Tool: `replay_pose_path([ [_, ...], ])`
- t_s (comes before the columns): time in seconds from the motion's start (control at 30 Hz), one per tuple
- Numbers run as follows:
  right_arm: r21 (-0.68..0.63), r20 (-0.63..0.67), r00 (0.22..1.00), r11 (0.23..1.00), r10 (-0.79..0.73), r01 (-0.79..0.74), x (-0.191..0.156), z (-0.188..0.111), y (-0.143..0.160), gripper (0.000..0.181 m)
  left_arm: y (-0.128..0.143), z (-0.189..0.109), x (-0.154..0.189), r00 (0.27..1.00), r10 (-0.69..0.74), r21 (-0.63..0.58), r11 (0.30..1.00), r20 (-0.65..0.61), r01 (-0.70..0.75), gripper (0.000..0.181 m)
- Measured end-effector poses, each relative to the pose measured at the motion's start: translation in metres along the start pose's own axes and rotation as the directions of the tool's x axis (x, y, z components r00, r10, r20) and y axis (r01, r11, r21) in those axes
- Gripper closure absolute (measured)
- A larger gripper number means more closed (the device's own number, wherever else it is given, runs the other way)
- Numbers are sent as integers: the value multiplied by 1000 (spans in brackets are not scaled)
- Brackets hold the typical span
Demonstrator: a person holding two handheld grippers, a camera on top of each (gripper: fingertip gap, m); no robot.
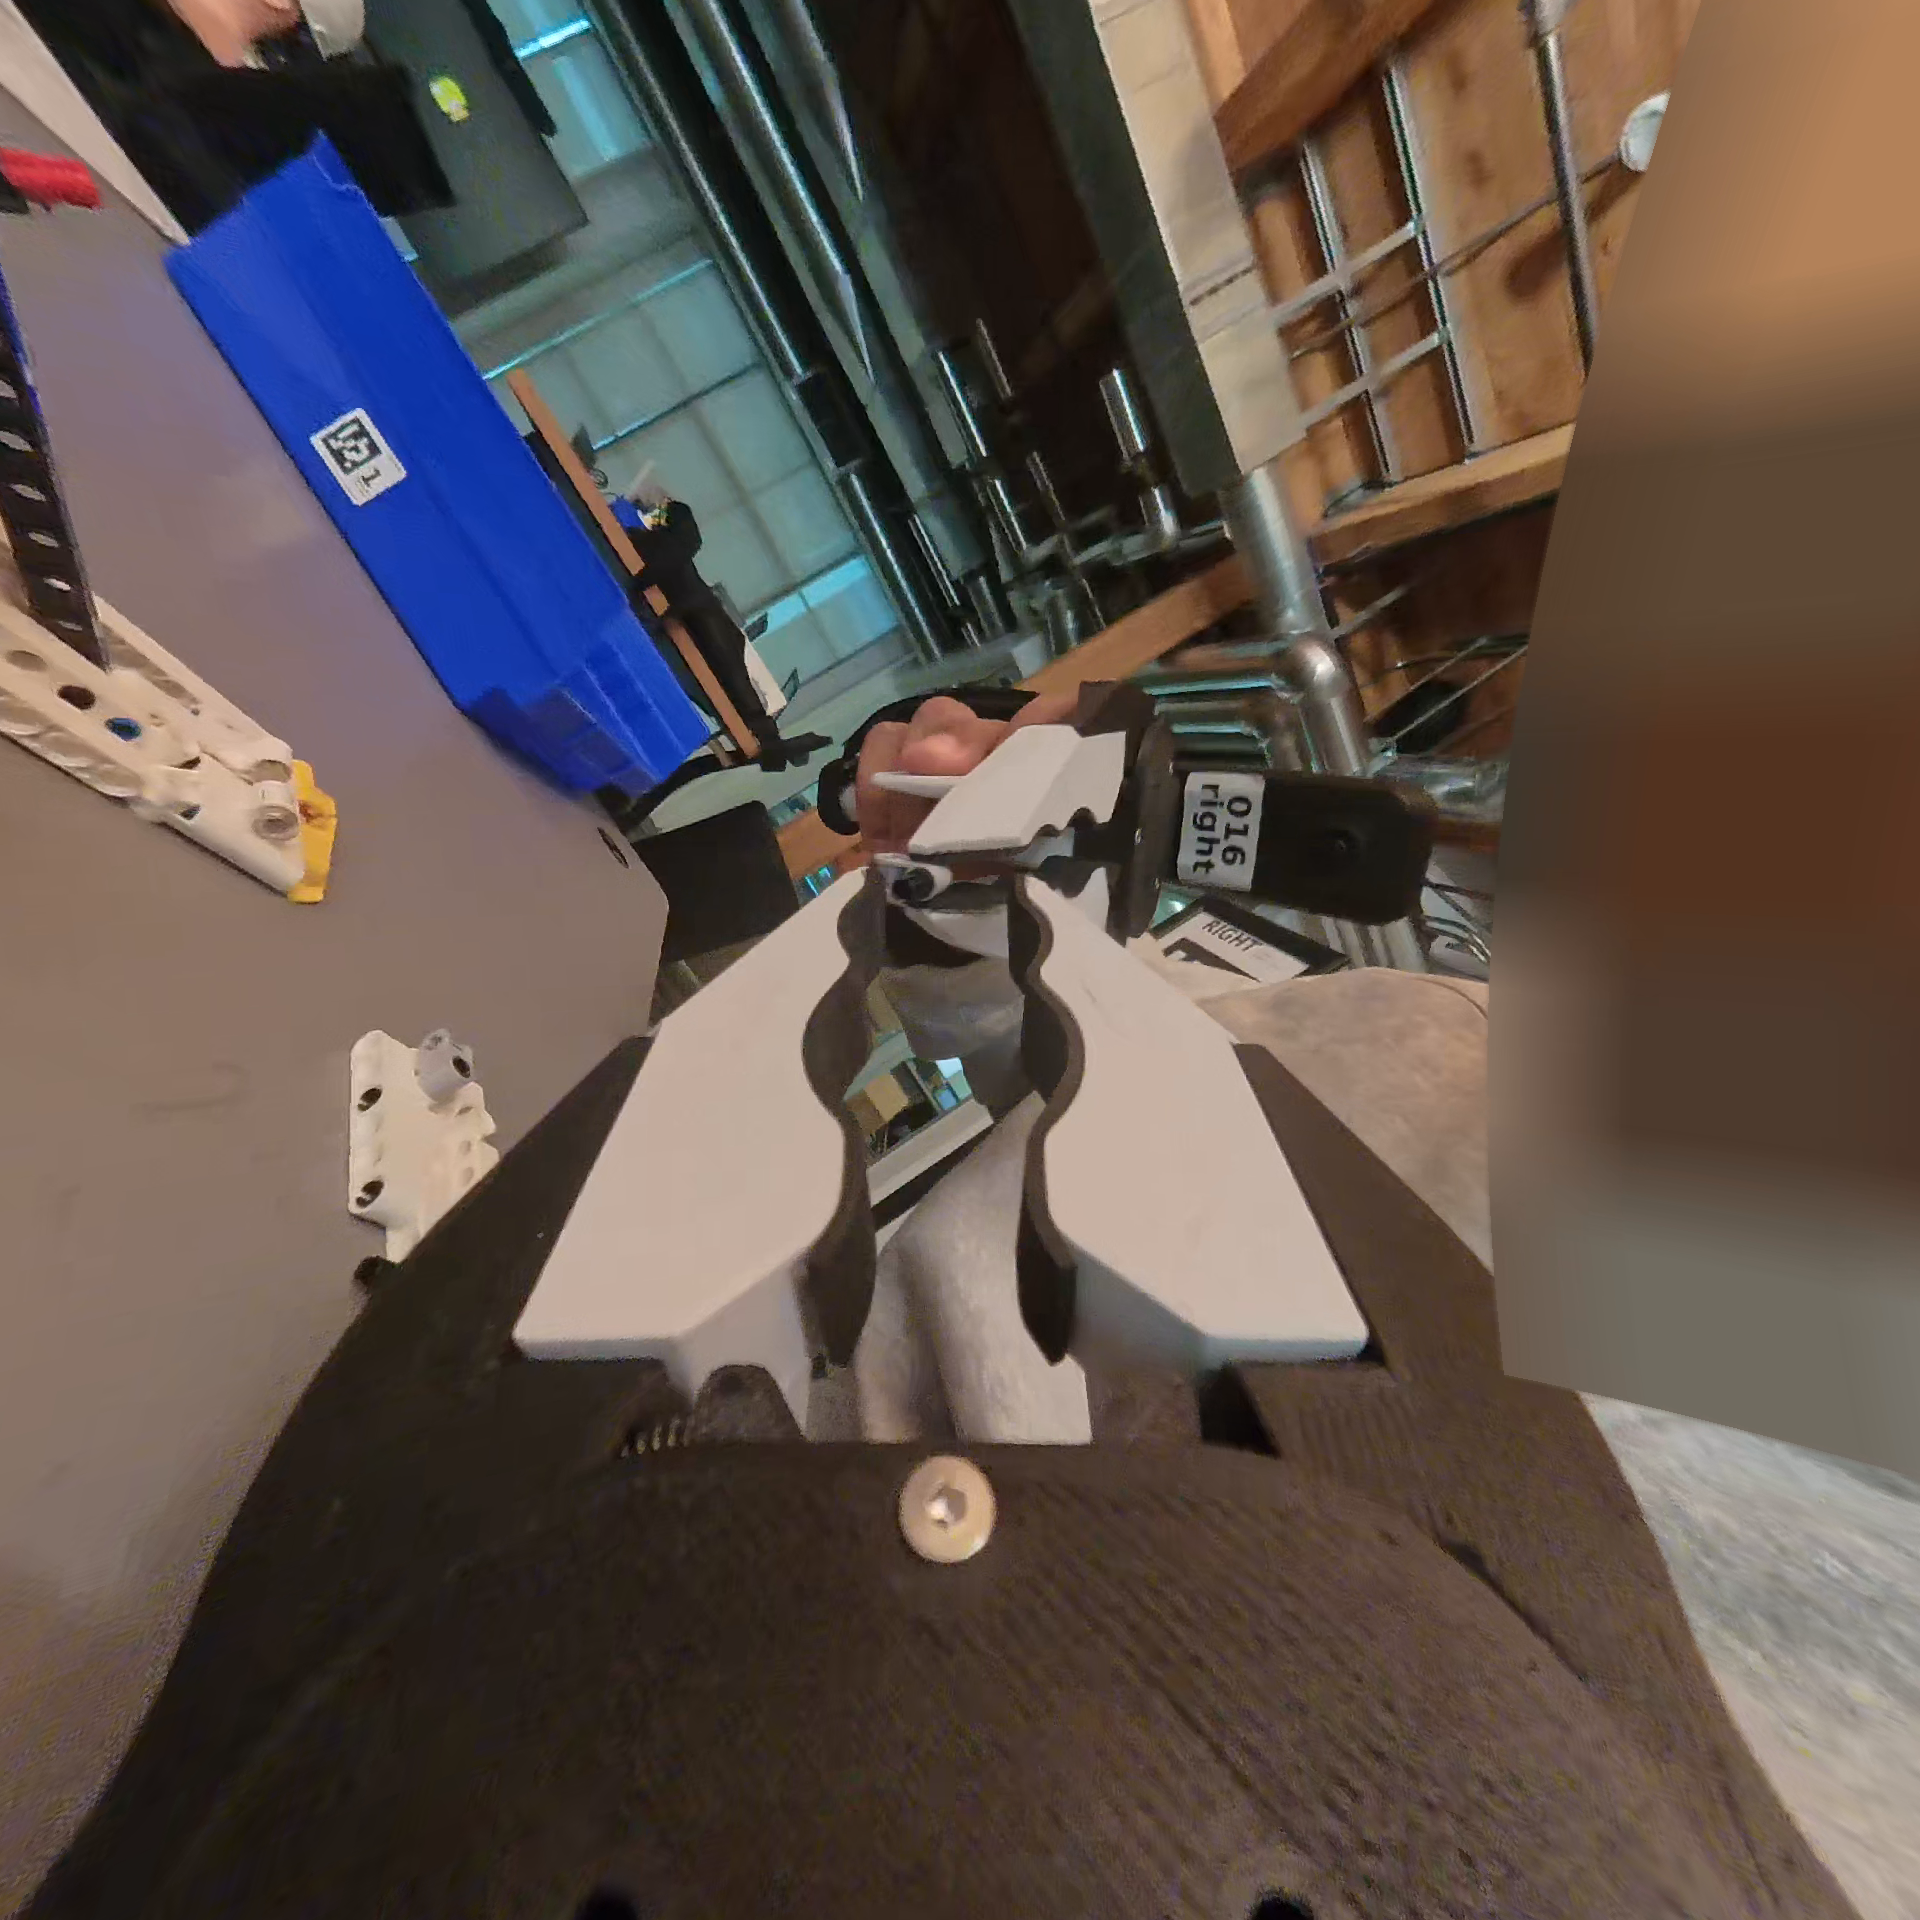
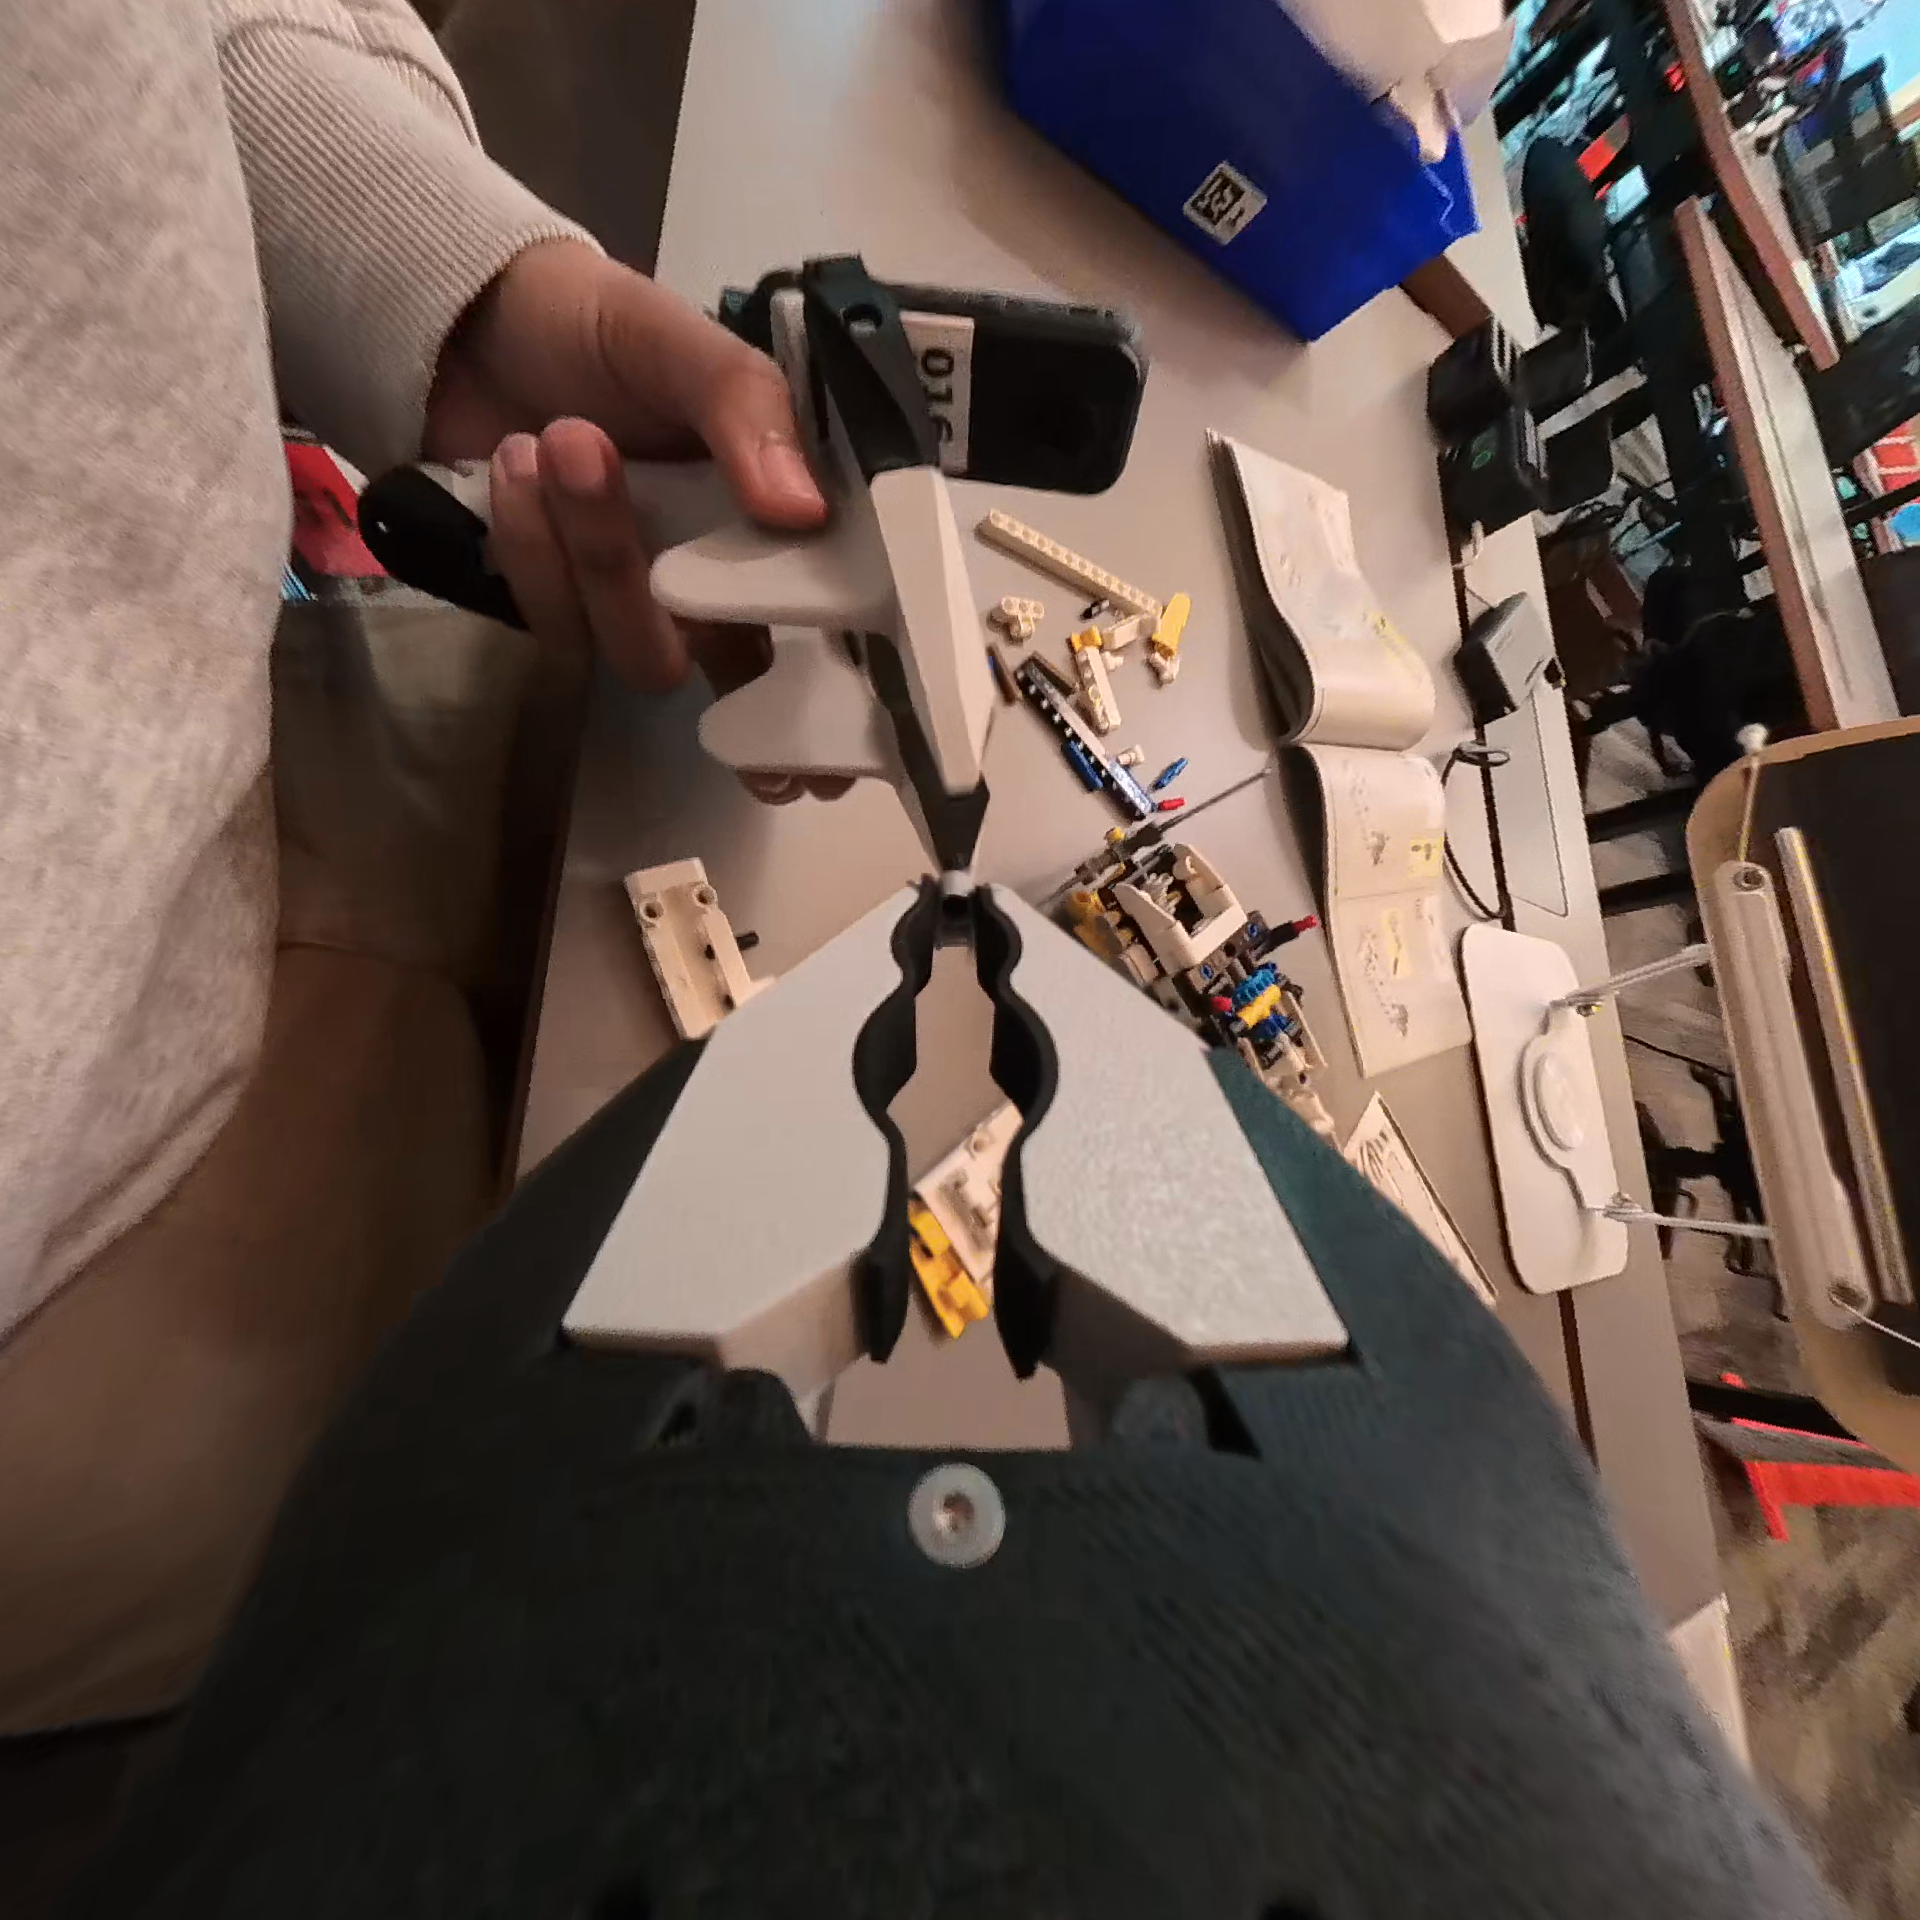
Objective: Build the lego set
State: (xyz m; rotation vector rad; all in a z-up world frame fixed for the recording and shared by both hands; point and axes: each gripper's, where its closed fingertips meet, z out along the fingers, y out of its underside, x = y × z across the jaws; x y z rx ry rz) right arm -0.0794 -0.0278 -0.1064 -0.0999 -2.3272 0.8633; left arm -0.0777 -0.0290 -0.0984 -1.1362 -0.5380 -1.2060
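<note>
Two tools [image 2: 954, 883] tip-to-tip on small pin [image 2: 957, 886]

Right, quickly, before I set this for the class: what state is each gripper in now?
Right gripper: closed on a small grey piece.
Left gripper: closed, tips meeting that same piece; whether it grips it cannot be told.
</note>
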Motion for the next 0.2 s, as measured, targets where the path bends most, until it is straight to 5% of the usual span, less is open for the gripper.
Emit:
replay_pose_path([
  [0.2, 75, 3, 1000, 997, 13, -13, 0, -4, -16, 176, 2, 1, 10, 997, -19, 0, 1000, -70, 20, 175],
])
